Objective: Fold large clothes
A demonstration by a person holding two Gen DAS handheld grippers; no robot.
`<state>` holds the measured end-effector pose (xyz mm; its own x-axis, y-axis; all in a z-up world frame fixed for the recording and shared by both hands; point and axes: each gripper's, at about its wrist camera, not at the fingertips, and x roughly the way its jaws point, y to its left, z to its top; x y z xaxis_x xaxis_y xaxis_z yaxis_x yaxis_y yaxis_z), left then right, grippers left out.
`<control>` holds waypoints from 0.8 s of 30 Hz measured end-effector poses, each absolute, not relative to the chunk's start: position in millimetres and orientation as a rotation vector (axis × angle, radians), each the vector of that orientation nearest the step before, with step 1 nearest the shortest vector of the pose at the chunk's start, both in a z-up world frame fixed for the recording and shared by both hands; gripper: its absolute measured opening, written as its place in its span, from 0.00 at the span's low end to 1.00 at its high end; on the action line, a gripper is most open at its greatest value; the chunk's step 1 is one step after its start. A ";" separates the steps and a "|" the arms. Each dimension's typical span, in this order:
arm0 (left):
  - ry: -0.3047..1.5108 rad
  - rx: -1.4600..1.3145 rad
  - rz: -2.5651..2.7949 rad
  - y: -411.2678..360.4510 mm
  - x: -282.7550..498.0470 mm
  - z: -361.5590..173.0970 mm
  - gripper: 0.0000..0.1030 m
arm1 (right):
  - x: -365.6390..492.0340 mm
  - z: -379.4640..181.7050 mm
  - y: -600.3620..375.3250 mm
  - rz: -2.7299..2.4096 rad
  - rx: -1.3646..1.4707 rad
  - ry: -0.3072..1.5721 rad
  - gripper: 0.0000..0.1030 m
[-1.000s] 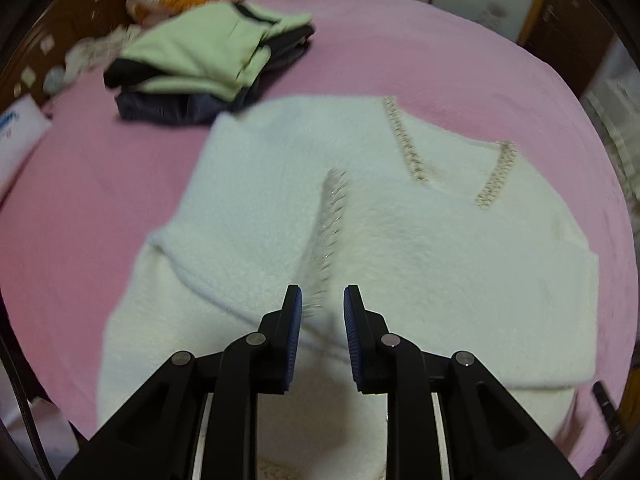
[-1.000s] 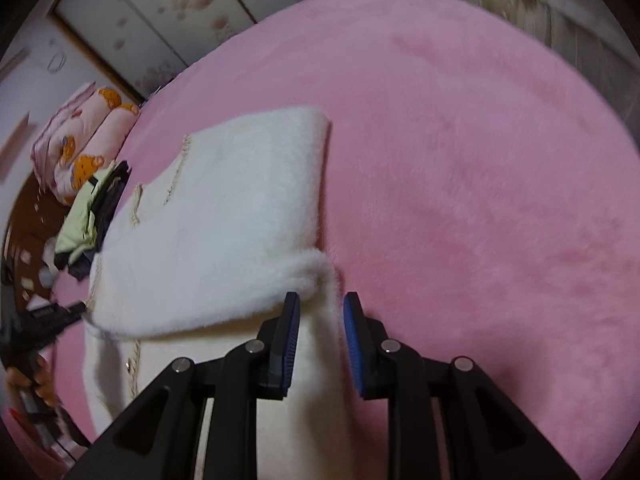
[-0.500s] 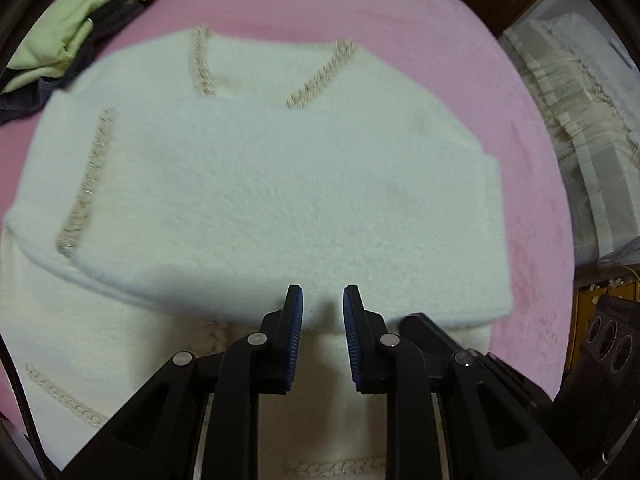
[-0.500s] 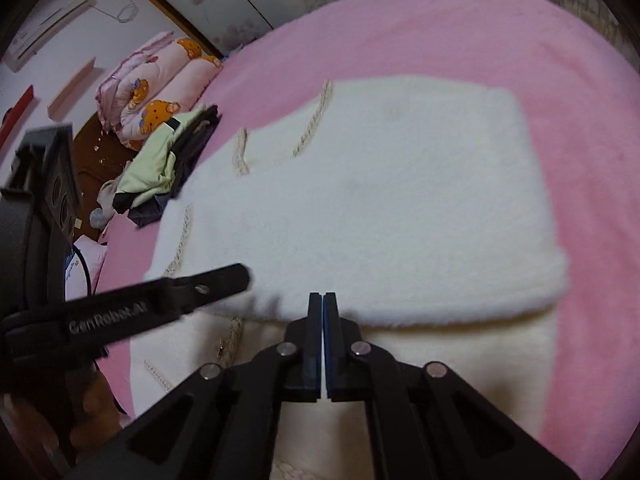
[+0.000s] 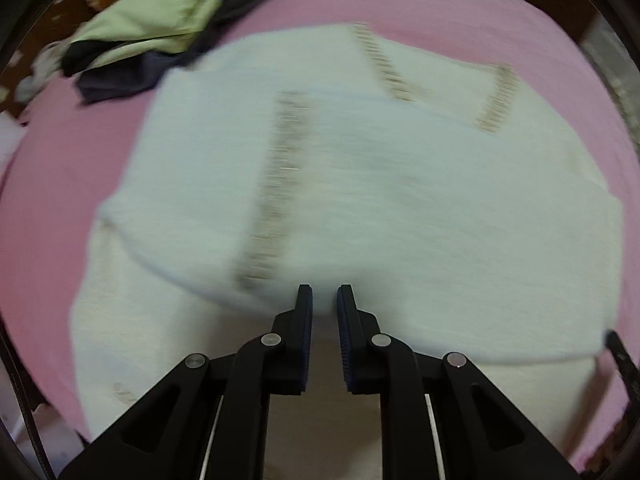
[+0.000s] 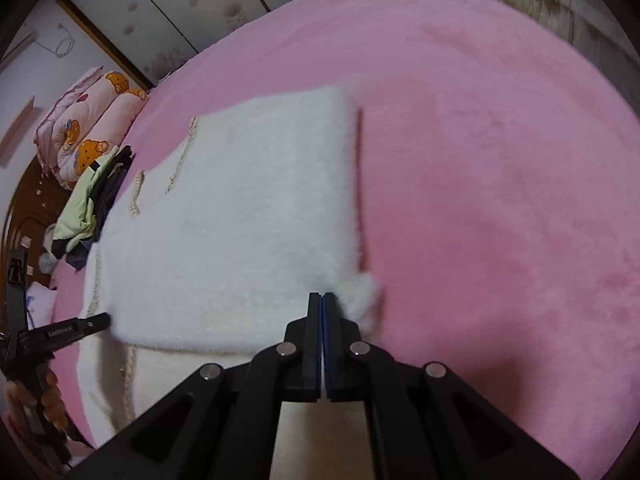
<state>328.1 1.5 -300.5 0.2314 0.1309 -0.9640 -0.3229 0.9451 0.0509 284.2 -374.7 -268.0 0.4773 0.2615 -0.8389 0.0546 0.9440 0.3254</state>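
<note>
Pink plush bedding [image 6: 500,160] filled most of both views, and wide bare stretches of it were seen to the right of the garment in the right wrist view and along the upper and left margins in the left wrist view. A white fleecy sweater [image 5: 400,200] with beige braided trim was spread across the middle of the left wrist frame, its upper part folded down over the lower part so that a rounded fold edge ran just ahead of the fingertips; the picture was blurred. The left gripper [image 5: 324,300] was seen at lower centre with its jaws a narrow gap apart and closing, the fold edge lying at the gap; whether the pads pressed on it could not be told. In the right wrist view the sweater's straight right edge ran down the centre of the frame, and the right gripper [image 6: 322,300] was seen fully together at the lower right corner of the folded layer, with no cloth visible between the pads. A pile of green and dark clothes [image 5: 168,28] lay at the upper left, just beside the sweater's far corner. A rolled bear-print quilt [image 6: 88,128] was seen at the left edge.
</note>
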 end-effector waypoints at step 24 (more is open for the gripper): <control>1.178 -0.258 -0.125 -70.7 400.4 -301.5 0.12 | 333.3 -282.3 -252.1 0.517 0.295 0.970 0.00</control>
<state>400.4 -70.7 -301.5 0.3800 -0.2307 -0.8958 -0.0379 0.9637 -0.2643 333.3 -252.1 -282.3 0.4582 0.5405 -0.7057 -0.2840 0.8413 0.4600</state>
